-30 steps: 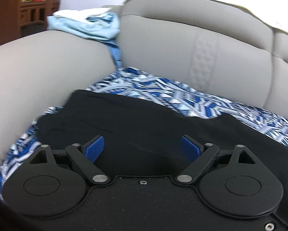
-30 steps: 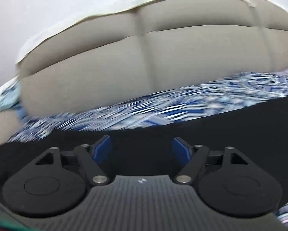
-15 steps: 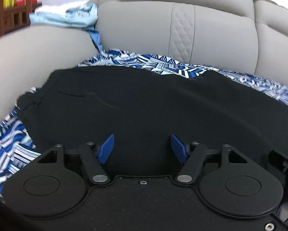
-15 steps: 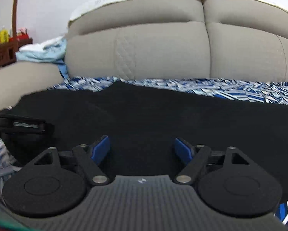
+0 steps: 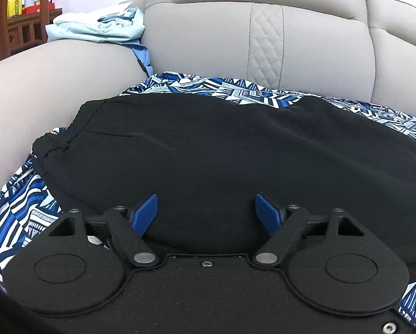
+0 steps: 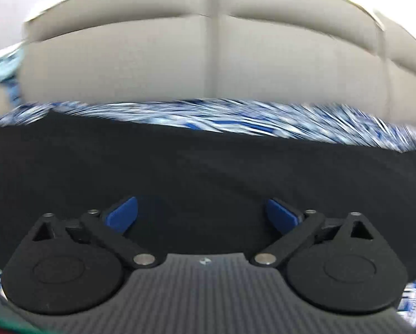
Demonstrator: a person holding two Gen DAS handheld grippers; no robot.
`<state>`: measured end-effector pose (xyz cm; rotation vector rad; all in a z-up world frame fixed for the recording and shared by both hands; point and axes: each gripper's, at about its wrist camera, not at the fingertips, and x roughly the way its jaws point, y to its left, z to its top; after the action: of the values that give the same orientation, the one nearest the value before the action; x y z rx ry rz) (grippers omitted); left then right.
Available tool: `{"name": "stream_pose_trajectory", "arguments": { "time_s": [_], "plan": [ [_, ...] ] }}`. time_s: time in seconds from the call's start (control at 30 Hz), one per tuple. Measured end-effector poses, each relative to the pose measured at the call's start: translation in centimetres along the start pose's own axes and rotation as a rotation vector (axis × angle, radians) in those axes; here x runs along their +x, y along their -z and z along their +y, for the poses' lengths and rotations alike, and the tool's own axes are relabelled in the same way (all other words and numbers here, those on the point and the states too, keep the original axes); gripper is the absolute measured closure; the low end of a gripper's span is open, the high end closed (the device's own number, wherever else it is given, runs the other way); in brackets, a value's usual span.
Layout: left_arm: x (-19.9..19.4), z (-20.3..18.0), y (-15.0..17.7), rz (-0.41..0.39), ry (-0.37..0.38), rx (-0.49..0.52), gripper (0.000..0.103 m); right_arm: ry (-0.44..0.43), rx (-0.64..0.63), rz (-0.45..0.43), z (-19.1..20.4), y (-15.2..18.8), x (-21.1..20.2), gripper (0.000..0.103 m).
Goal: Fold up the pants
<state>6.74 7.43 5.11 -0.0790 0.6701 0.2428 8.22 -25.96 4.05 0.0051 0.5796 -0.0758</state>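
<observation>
Black pants (image 5: 208, 150) lie spread flat across the sofa seat on a blue and white patterned cloth (image 5: 21, 203). The gathered waistband shows at the left in the left wrist view. My left gripper (image 5: 206, 213) is open and empty, low over the near edge of the pants near the waist end. My right gripper (image 6: 202, 214) is open and empty, low over the pants (image 6: 208, 172) further right. The right wrist view is blurred by motion.
The grey sofa backrest (image 5: 263, 41) rises behind the pants and the armrest (image 5: 41, 83) stands at the left. Light blue clothes (image 5: 96, 27) lie on the armrest top. A wooden cabinet (image 5: 21, 27) stands at the far left.
The left gripper drew back slightly and shifted left toward the waistband. The right gripper swung right along the pants, and the other gripper left its view. Both stayed open.
</observation>
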Motion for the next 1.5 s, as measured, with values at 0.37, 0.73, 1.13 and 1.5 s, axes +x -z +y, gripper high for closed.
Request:
{"name": "stream_pose_trajectory", "arguments": {
  "time_s": [0.37,0.73,1.13,1.5],
  "plan": [
    [0.0,0.6,-0.3,0.023,0.008,0.010,0.022,0.263,0.357,0.095,-16.6,-1.3,0.4,0.002],
    [0.2,0.3,-0.7,0.040,-0.021,-0.011,0.020,0.394,0.572,0.050,-23.3,-0.3,-1.6,0.004],
    [0.5,0.3,-1.0,0.060,-0.033,-0.033,0.019,0.378,0.785,0.001,-25.6,2.0,-5.6,0.005],
    [0.6,0.2,-1.0,0.065,-0.048,-0.055,0.018,0.186,1.075,-0.108,-29.5,5.7,-7.7,0.024]
  ]
}}
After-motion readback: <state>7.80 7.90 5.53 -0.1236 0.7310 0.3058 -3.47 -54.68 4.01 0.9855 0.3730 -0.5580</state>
